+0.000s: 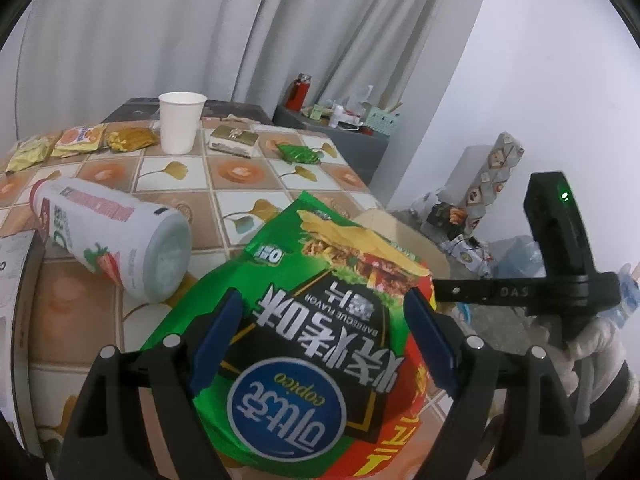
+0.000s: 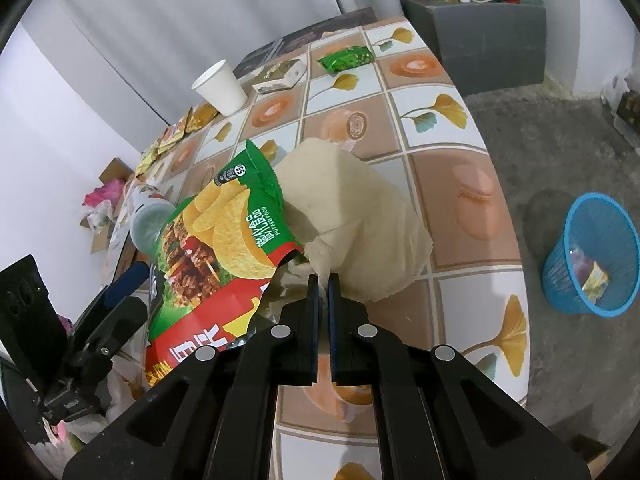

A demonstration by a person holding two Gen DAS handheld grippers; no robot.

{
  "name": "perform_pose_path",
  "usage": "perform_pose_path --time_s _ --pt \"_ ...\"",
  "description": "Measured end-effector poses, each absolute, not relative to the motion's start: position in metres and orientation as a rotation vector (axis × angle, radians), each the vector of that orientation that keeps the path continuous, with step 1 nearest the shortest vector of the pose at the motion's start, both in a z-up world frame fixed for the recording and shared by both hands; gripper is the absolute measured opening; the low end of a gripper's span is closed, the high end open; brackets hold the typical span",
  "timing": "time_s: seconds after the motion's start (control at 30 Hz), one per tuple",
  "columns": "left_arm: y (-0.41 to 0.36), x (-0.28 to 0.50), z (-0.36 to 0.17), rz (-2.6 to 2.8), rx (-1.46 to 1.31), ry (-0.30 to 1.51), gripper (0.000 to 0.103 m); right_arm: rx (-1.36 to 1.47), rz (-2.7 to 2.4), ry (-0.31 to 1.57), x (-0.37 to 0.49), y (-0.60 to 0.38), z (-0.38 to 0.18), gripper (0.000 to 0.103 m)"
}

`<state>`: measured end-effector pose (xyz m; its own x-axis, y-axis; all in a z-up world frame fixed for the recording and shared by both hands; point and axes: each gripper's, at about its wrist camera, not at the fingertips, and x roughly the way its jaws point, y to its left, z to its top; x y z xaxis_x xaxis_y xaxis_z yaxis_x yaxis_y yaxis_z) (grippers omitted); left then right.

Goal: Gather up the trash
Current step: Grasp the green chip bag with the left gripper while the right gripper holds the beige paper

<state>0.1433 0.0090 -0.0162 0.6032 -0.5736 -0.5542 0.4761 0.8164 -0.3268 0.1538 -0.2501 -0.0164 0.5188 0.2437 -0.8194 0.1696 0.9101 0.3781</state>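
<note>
The green chip bag (image 1: 320, 320) sits between the blue pads of my left gripper (image 1: 324, 320), held across its width with the jaws spread wide around it; both pads press against its sides. The printed front faces my left camera upside down, and the bag's far end reaches out over the tiled tablecloth (image 1: 224, 176). In the right wrist view the same bag (image 2: 224, 240) lies to the left of my right gripper (image 2: 323, 280), its torn foil mouth just beside the fingertips.

My right gripper is clenched nearly flat, pinching the near edge of a crumpled cream paper napkin (image 2: 360, 232), which bulges away from the fingers and rests against the bag's open end.

Just left of the bag in the left view, a white strawberry drink bottle (image 1: 116, 236) lies on its side. Farther back stand a white paper cup (image 1: 180, 120), a small box (image 1: 232, 140), a crumpled green wrapper (image 1: 300, 154) and a row of yellow snack packets (image 1: 80, 142).

Beyond the table edge, on the floor to the right, a blue mesh wastebasket (image 2: 592, 256) holds a few wrappers, well apart from both grippers.
</note>
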Motion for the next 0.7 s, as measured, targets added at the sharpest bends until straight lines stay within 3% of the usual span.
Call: perform_pose_path --time_s 0.7 --pt "0.008 0.190 -0.001 -1.069 -0.310 0.623 0.080 0.437 0.021 1.047 0.174 -0.244 -0.011 0.003"
